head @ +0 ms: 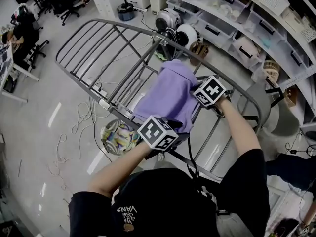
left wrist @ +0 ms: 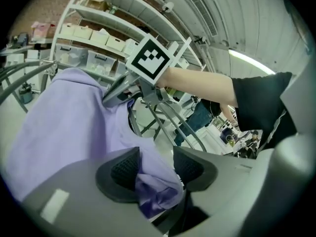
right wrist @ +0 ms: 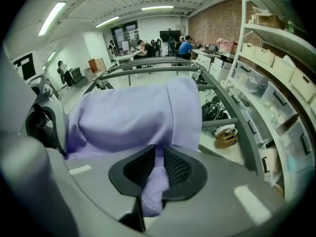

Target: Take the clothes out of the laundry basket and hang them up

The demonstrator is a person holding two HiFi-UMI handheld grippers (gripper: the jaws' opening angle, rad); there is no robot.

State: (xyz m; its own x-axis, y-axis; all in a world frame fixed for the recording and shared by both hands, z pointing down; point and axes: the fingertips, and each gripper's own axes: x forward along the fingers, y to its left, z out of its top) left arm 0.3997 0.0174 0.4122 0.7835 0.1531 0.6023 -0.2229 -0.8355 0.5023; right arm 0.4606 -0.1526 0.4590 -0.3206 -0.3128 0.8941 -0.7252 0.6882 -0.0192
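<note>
Head view, centre: one purple garment draped over one grey wire drying rack. Two grippers are on it.

Left gripper, at the garment's 6 o'clock hem: jaws apart. A bunch of purple cloth sits between them, lying against one pad with a clear gap to the other.

Right gripper, at the garment's 3 o'clock edge: jaws drawn together, clamped on one fold of the same cloth.

One laundry basket on the floor under the rack, 8 o'clock from the garment, with coloured cloth inside.
</note>
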